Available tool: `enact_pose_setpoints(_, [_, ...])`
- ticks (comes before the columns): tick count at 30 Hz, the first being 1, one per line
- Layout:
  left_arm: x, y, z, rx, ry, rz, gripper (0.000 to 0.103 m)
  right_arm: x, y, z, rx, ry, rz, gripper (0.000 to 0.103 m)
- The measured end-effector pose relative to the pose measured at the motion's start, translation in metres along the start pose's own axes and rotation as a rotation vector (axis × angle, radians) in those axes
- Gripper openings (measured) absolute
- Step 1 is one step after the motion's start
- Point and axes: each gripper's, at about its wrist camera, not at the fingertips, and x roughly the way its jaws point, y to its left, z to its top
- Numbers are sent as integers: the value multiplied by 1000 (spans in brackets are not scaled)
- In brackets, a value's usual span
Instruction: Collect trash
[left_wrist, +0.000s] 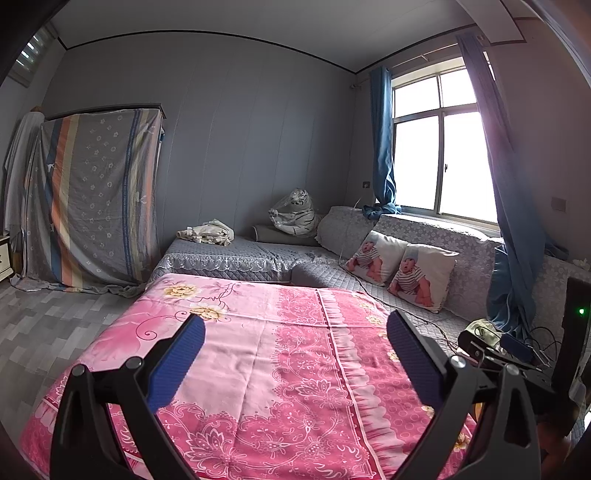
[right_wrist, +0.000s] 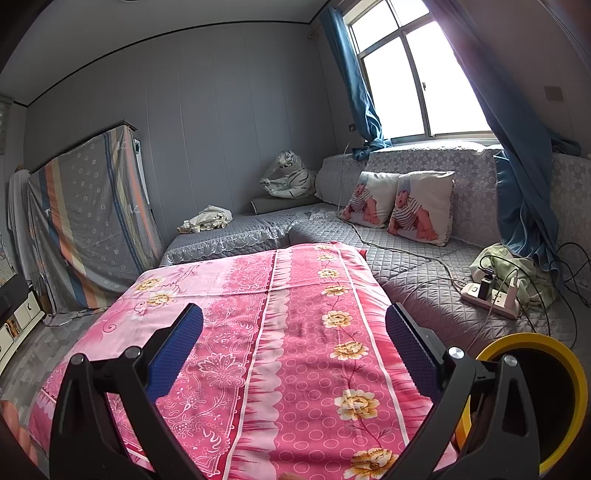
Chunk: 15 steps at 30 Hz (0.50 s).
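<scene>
Grey-walled room, bright window far right with blue curtains.

Grey quilted sofa runs along the far and right sides. On it: two baby-print cushions, a plush white tiger in clear plastic, a crumpled pale cloth.

Far left, a tall piece of furniture draped in a striped sheet.

Under both my tongs: a bench covered by a pink floral cloth. Its surface is bare in both views; I see no loose trash on it.

Right of the bench, on the sofa seat: white power strip with chargers plugged in, cables trailing, and a greenish rag just behind it.

Yellow-rimmed bin, dark inside, sits near right, just beside my right tongs' outer finger.

Left tongs: jaws spread wide, nothing between the blue pads. Right tongs: likewise released, empty, hovering over the cloth.
</scene>
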Motion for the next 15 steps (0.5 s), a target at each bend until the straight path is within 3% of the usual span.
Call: enact_pose_setpoints(15, [1,0,-1,-1,9,-1,95,0,-1,-2,5,6,-1,94])
